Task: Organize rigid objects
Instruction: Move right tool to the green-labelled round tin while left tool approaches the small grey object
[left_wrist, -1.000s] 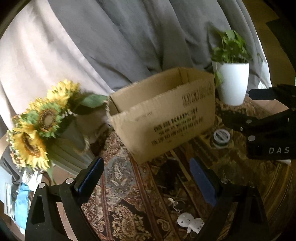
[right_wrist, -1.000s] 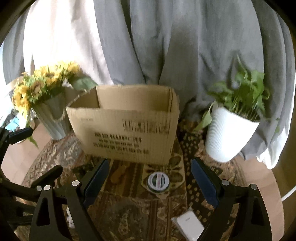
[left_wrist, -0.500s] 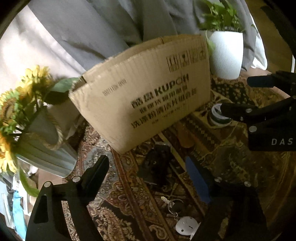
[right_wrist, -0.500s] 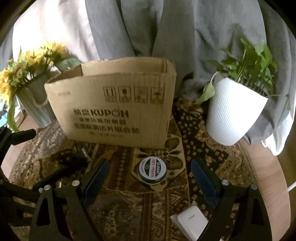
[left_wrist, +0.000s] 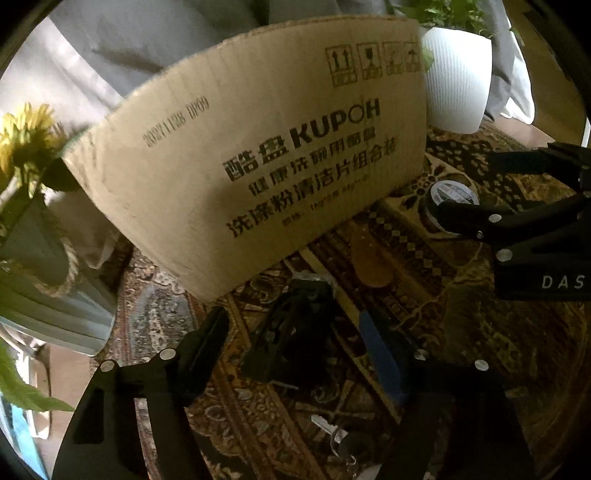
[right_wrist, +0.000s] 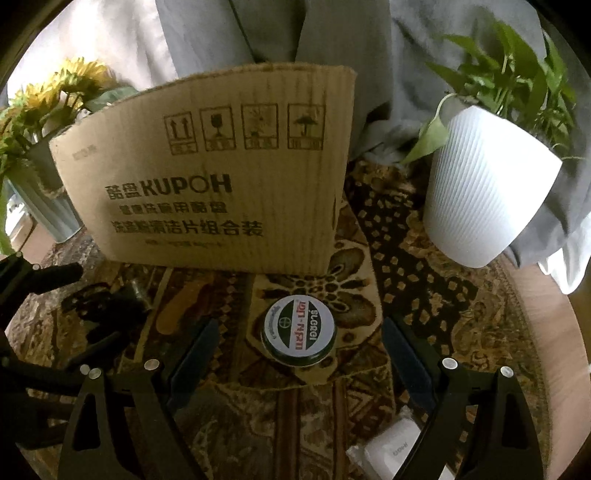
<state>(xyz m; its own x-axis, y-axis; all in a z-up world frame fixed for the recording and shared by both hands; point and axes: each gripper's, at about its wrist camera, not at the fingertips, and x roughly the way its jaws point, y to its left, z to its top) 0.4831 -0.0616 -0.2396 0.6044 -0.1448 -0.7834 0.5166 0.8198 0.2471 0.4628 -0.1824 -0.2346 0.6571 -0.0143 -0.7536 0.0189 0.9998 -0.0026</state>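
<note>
I am holding my left tool (left_wrist: 295, 339) released, its jaws spread to either side of a black clamp-like object (left_wrist: 295, 332) lying on the patterned cloth (left_wrist: 480, 332) of the bench, just near of the cardboard box (left_wrist: 258, 158). My right tool (right_wrist: 295, 350) is likewise released, its jaws wide around a round tin (right_wrist: 298, 334) with a green and white label, which is sitting on the cloth a little nearer than the box's right corner. Judging by the task, I am lining up two pickups, each bound for the box. To do this well, I am thinking I should bring each tool lower until the pads flank the object's sides squarely, centre the tin between the jaws so it is not squeezing out sideways, and take the black piece across its narrowest solid part, since its shape is dark and hard to read. The box wall is tall, so each lift needs to clear the rim. Counting: one box, one tin, one black object, one white flat case (right_wrist: 391, 450) at the near right, one key (left_wrist: 327, 430) with a small ring near my left tool, one white ribbed planter (right_wrist: 487, 192) on the far right, and one vase of sunflowers (right_wrist: 48, 96) on the far left.
</note>
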